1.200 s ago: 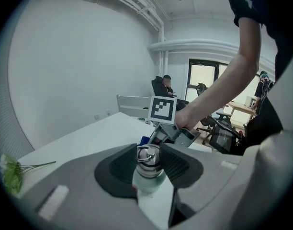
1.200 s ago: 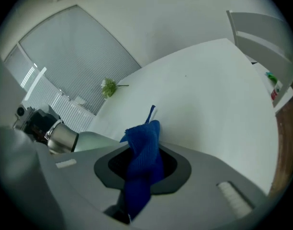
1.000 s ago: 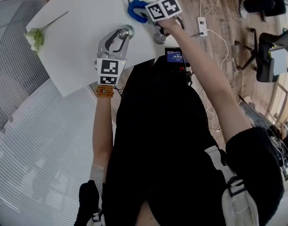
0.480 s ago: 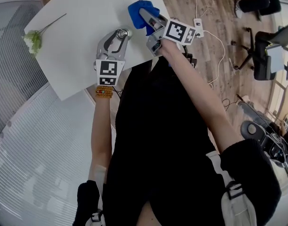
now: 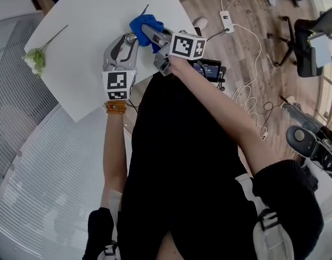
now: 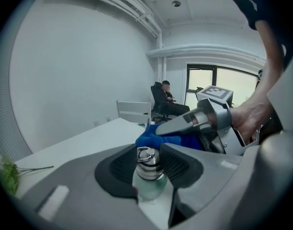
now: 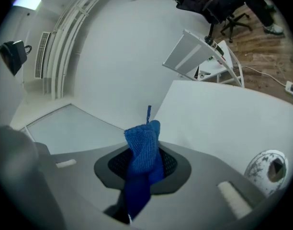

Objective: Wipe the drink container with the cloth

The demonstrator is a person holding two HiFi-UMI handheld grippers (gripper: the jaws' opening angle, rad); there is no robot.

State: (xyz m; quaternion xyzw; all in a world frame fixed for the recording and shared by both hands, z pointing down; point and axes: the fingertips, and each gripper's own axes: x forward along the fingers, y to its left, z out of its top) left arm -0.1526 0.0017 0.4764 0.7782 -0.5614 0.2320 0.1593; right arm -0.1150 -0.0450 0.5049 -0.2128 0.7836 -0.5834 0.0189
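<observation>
A small bottle (image 6: 147, 176) with a pale green body and a metal cap stands on the white table (image 5: 84, 47). My left gripper (image 6: 149, 169) is shut on it, its dark pads against both sides. From above, only the bottle's cap (image 5: 131, 37) shows, between the left gripper's (image 5: 129, 39) fingers. A blue cloth (image 7: 142, 162) is pinched in my right gripper (image 7: 144, 169), which is shut on it. The cloth (image 5: 145, 26) hangs just right of the bottle's top, close to it. In the left gripper view the cloth (image 6: 158, 139) sits right behind the cap, under the right gripper's (image 6: 161, 131) jaws.
A green sprig with a long stem (image 5: 37, 56) lies at the table's left edge. Past the table's right edge are wooden floor, a power strip (image 5: 227, 16) with cables and an office chair (image 5: 312, 42). A person (image 6: 164, 102) sits far behind.
My right gripper has carried the blue cloth leftward and nearer, from the table's far right corner to beside the bottle's top. The left gripper still holds the bottle.
</observation>
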